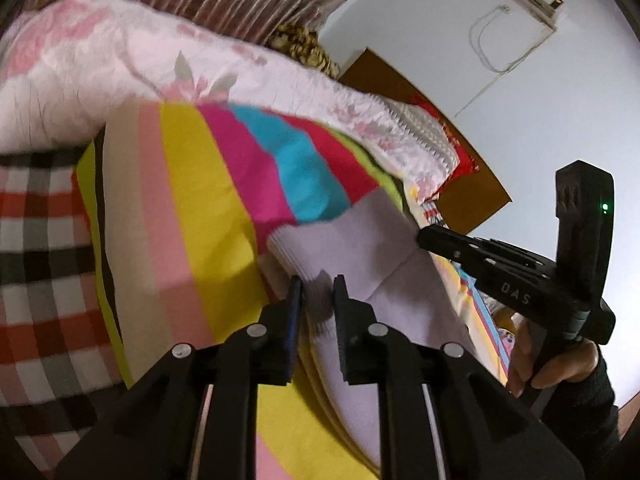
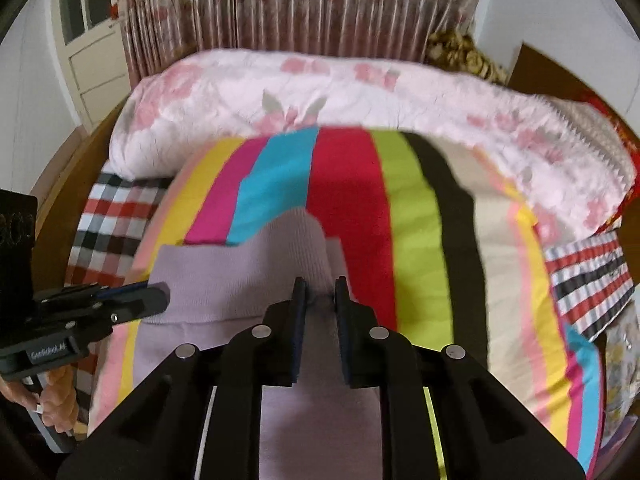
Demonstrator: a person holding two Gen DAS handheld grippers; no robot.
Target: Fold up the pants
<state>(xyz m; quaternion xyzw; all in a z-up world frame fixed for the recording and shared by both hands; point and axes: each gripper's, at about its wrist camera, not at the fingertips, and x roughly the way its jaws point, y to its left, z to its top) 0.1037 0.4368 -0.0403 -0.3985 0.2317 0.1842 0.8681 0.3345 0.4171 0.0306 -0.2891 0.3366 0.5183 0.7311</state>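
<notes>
Pale lilac knit pants (image 1: pixel 352 240) lie on a rainbow-striped sheet (image 1: pixel 180 200). In the left wrist view my left gripper (image 1: pixel 318 286) is shut on a fold of the pants near the ribbed cuff. My right gripper (image 1: pixel 424 240) shows at the right, its tip on the pants' far edge. In the right wrist view my right gripper (image 2: pixel 320 288) is shut on a bunched ridge of the pants (image 2: pixel 240 272), lifting the fabric. My left gripper (image 2: pixel 160 294) enters from the left, pinching the pants' left edge.
A pink floral quilt (image 2: pixel 360 88) is rolled along the far side of the bed. A plaid cloth (image 2: pixel 108 224) lies at the left, a striped cloth (image 2: pixel 588 280) at the right. Curtains (image 2: pixel 300 4) hang behind. A brown headboard (image 1: pixel 460 200) stands by the white wall.
</notes>
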